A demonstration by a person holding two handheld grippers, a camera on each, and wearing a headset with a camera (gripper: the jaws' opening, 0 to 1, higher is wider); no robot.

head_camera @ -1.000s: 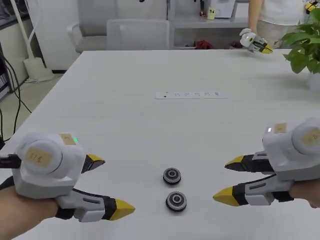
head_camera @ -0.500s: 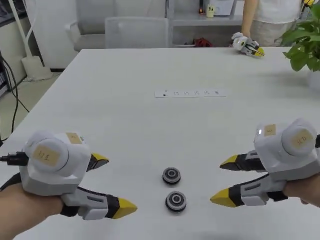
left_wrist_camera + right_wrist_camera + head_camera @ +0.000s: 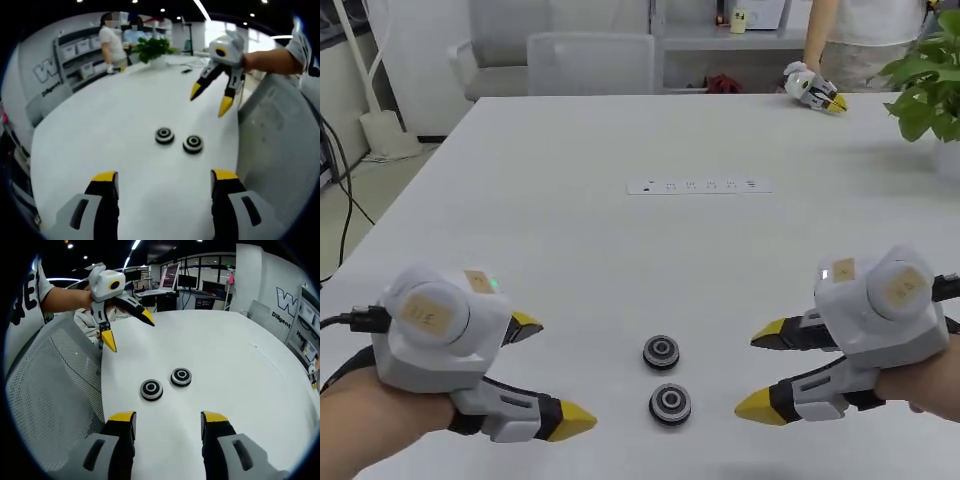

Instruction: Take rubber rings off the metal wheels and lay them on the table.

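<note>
Two small metal wheels with black rubber rings lie flat on the white table (image 3: 620,240), one farther (image 3: 661,352) and one nearer (image 3: 670,402). In the left gripper view they sit ahead of the jaws (image 3: 164,135) (image 3: 193,144); the right gripper view has them too (image 3: 181,377) (image 3: 151,389). My left gripper (image 3: 550,370) (image 3: 165,176) hovers open left of the wheels, apart from them. Right of the wheels my right gripper (image 3: 757,368) (image 3: 168,416) is open, holding nothing. Each gripper sees the other across the wheels: right gripper (image 3: 210,100), left gripper (image 3: 129,330).
A flush power strip (image 3: 698,186) is set in the table's middle. A potted plant (image 3: 925,90) stands far right. A person at the far edge holds another gripper (image 3: 815,87). A chair (image 3: 590,65) stands behind the table. A mesh chair back (image 3: 55,390) is near me.
Both grippers have drifted slightly inward toward the wheels, still open. The wheels have not moved. The far person's gripper shifted a little to the left.
</note>
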